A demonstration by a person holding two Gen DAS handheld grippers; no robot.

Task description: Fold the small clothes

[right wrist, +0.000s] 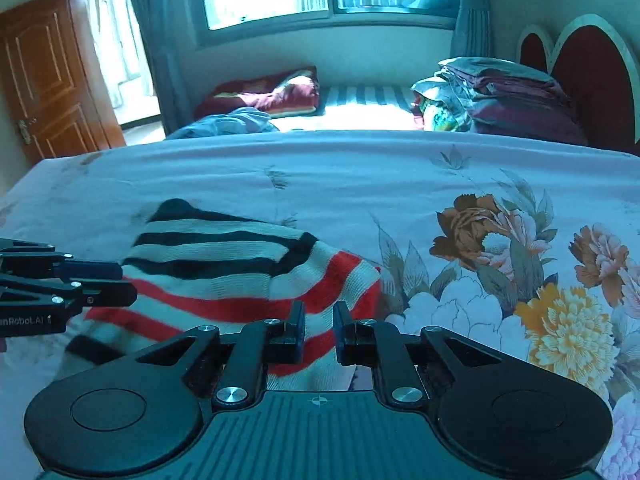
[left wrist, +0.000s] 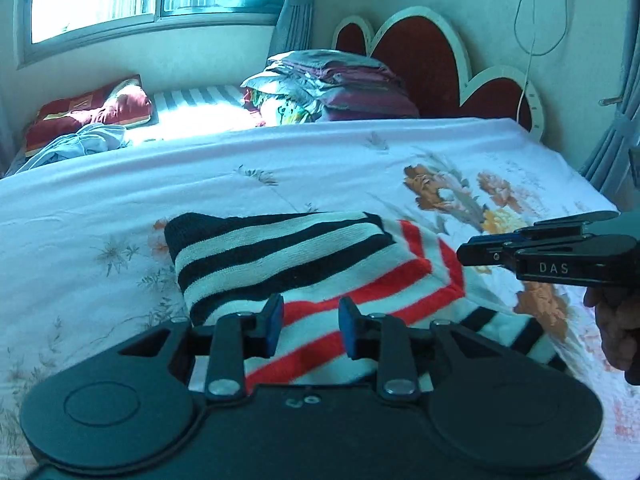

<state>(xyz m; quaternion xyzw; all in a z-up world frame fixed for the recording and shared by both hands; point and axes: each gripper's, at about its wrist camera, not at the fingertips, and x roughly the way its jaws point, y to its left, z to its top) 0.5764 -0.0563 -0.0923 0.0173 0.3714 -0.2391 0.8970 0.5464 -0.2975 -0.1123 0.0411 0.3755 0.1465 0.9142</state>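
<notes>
Near bedspread [right wrist: 340, 184]: bare and flat beyond the striped garment [right wrist: 248, 272], open to pass.
Right side: flowered cover, nothing standing on it.
Far edge: stacked bedding [left wrist: 332, 84] and red pillow [left wrist: 88, 112] block.
Left: wooden door [right wrist: 52, 76], apparently well clear.

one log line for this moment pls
striped garment folded on floral bedsheet | left gripper open, empty | right gripper open, empty

"DAS" stands on the right tongs [left wrist: 480, 254]; mirrored "nRobot.AI" on the left tongs [right wrist: 124, 282].
</notes>
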